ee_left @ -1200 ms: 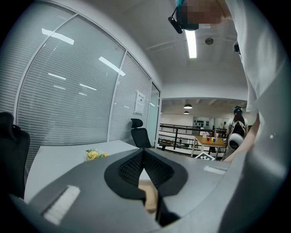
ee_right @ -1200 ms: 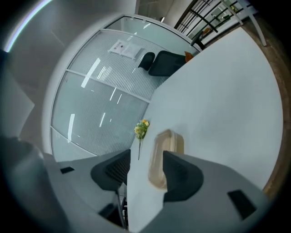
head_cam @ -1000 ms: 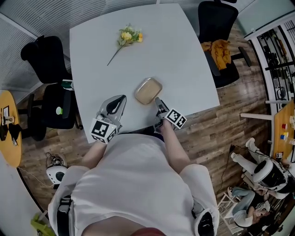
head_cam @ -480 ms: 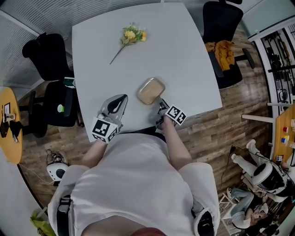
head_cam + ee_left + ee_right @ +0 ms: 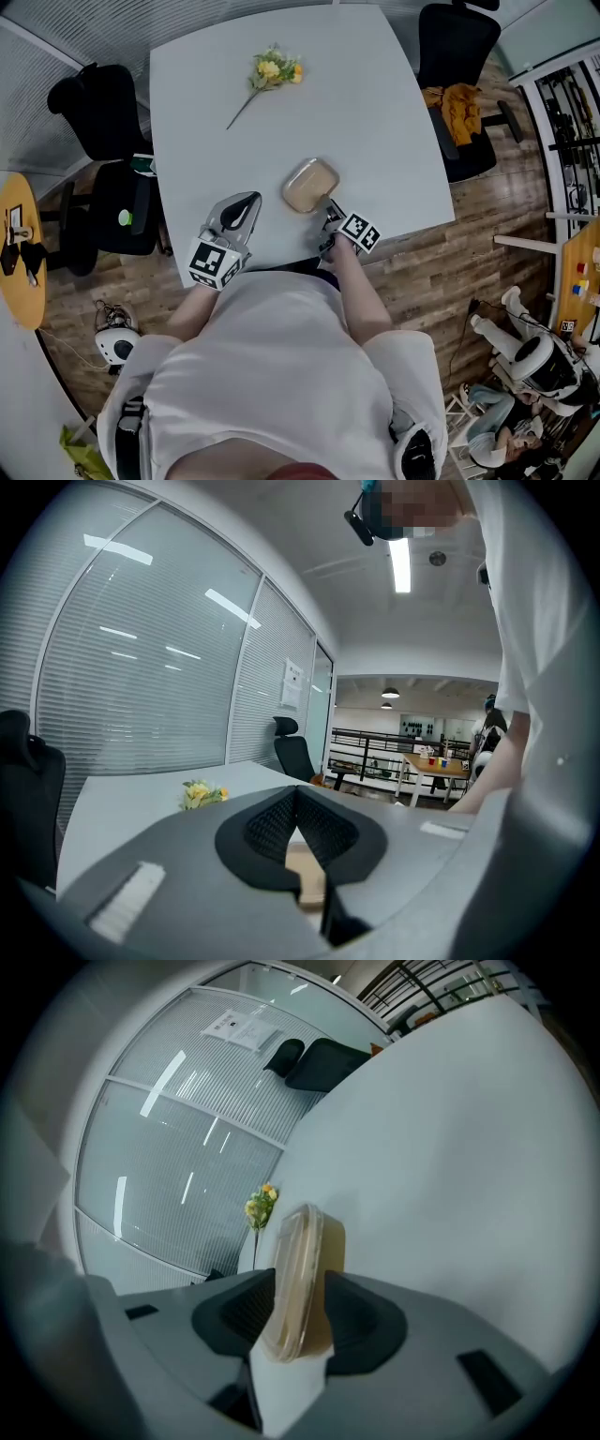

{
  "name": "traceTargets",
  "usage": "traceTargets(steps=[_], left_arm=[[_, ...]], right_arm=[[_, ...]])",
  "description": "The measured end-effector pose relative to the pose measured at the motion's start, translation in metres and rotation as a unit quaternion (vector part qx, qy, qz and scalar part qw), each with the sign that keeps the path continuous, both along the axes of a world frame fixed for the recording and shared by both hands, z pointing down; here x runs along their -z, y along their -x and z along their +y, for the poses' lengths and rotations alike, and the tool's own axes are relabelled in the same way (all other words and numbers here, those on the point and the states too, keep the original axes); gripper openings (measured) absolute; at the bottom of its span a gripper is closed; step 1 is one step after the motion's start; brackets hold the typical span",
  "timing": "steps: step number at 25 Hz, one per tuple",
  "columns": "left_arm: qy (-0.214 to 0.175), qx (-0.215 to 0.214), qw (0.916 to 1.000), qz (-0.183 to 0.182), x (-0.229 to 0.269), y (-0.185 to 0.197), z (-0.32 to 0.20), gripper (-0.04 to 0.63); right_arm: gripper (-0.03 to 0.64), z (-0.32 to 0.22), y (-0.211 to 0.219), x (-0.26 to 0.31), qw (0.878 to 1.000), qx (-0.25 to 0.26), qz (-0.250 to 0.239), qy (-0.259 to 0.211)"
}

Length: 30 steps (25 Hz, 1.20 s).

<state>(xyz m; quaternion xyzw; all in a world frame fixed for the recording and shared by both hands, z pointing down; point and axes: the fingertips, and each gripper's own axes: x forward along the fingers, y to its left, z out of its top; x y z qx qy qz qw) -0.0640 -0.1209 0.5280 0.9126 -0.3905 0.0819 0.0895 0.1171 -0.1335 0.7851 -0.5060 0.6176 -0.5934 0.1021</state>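
Observation:
A tan lidded container (image 5: 311,185) lies on the white table (image 5: 375,112) near its front edge. My right gripper (image 5: 330,208) reaches it from the near side. In the right gripper view the container's near rim (image 5: 300,1269) sits edge-on between the two pads of my right gripper (image 5: 300,1309), which press on both its sides. My left gripper (image 5: 246,202) rests at the table's front left, apart from the container. In the left gripper view its tips (image 5: 296,794) meet with nothing between them. A yellow flower sprig (image 5: 272,73) lies at the far side of the table.
Black office chairs stand at the table's left (image 5: 94,103) and at its far right (image 5: 455,37), the latter with an orange cloth (image 5: 455,108). A round yellow table (image 5: 14,253) is at the far left. Glass walls with blinds (image 5: 141,667) line the room.
The right gripper has moved forward onto the container, whose near rim now sits between narrower jaws. The left gripper has stayed put.

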Motion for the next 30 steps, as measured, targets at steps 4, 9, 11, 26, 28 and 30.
traceTargets(steps=[4,9,11,26,28,30], left_arm=[[-0.005,-0.002,1.0000,-0.006,0.001,-0.001,0.001,0.009],[-0.007,-0.002,1.0000,-0.007,0.001,0.000,0.000,0.009],[-0.009,-0.003,0.9999,-0.009,0.001,-0.002,0.000,0.009],[-0.007,-0.004,1.0000,-0.005,0.000,0.001,0.003,0.009],[-0.007,-0.004,1.0000,-0.005,0.000,0.001,0.003,0.009],[-0.008,-0.003,0.9999,-0.005,0.001,0.001,0.003,0.009]], right_arm=[[0.141,0.000,-0.001,0.001,1.000,-0.004,-0.003,-0.003],[0.073,0.002,-0.001,0.002,1.000,-0.005,-0.009,-0.005],[0.064,0.003,-0.002,0.003,1.000,-0.007,-0.016,-0.007],[0.052,-0.002,0.003,0.023,0.998,-0.016,-0.046,-0.039],[0.052,-0.002,0.004,0.025,0.998,-0.015,-0.052,-0.044],[0.051,-0.002,0.005,0.029,0.997,-0.013,-0.060,-0.055]])
